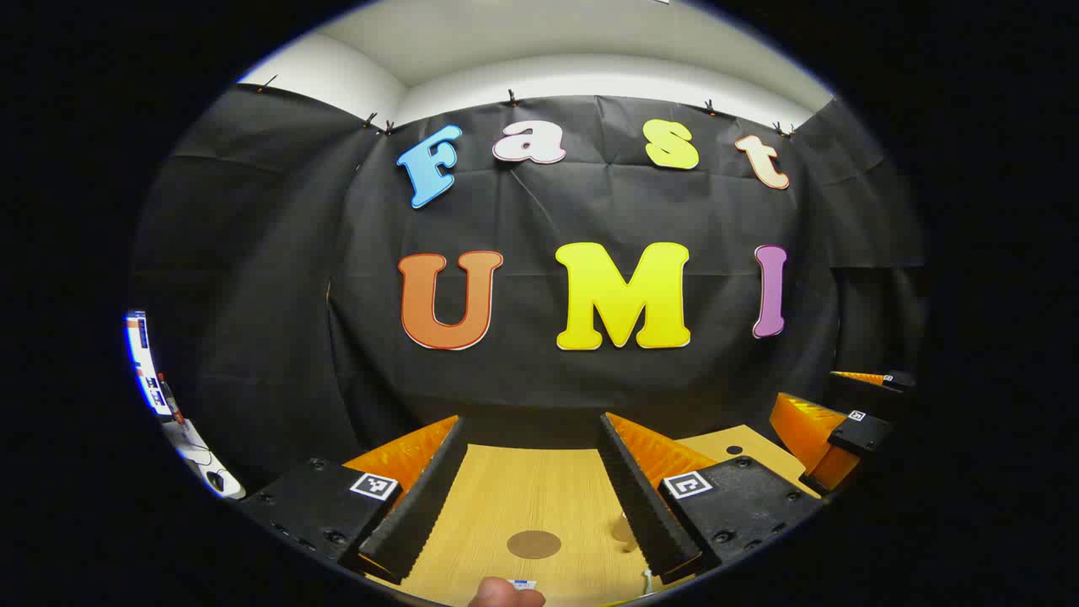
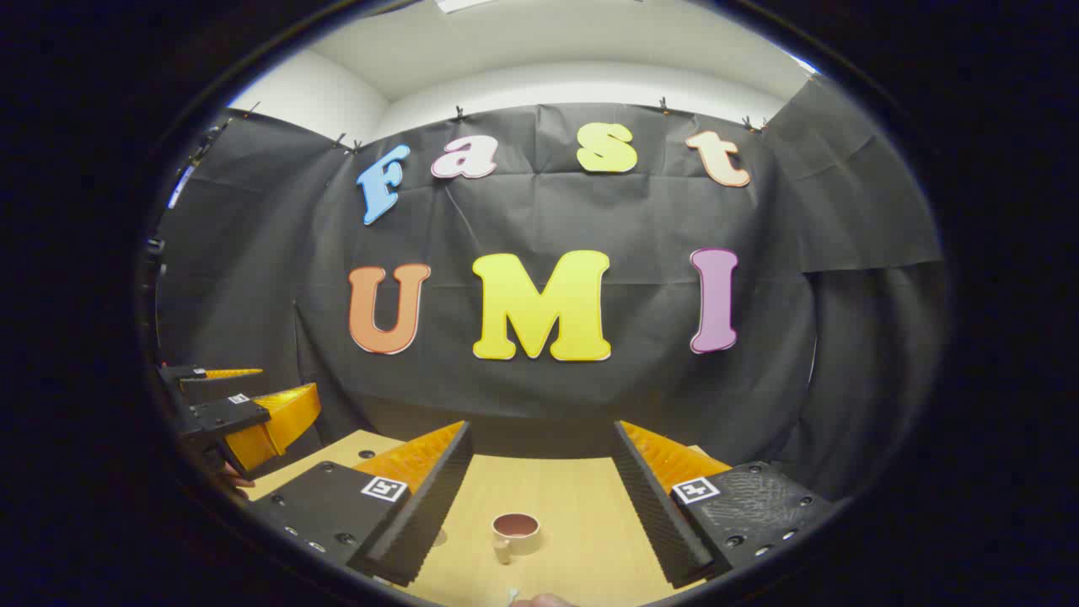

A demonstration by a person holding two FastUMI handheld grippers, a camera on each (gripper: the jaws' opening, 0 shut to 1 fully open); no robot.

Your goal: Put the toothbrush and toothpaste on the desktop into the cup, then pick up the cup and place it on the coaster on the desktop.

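Both of my tongs hang above the pale wooden desktop (image 1: 539, 497), its fine straight grain running away from me toward the wrinkled black cloth wall (image 1: 590, 219).

In the left gripper view, my left gripper (image 1: 531, 485) stands with its jaws wide apart, nothing between them but bare wood. Its fingers (image 1: 421, 497) are long wedges with ribbed, saw-toothed inner faces, each bolted to a blocky matte housing that carries a small square printed marker. On the desktop between them, at about six o'clock, lies the coaster (image 1: 534, 544): a flat, thin, round brown disc with a dull finish. At the very bottom edge of that view a rounded, blurred shape with a bit of white and blue on it peeks in; I cannot tell what it is. My right gripper (image 1: 830, 421) shows at about four o'clock in this view, and I cannot tell its jaw state from here.

In the right gripper view, my right gripper (image 2: 539, 493) is likewise spread open and empty, with the same ribbed wedge fingers (image 2: 653, 506). Between them at six o'clock the cup (image 2: 515, 533) stands upright on the wood, a small round tan mug with a darker reddish-brown inside and a stubby handle toward me. My left gripper (image 2: 240, 405) shows at about eight o'clock.
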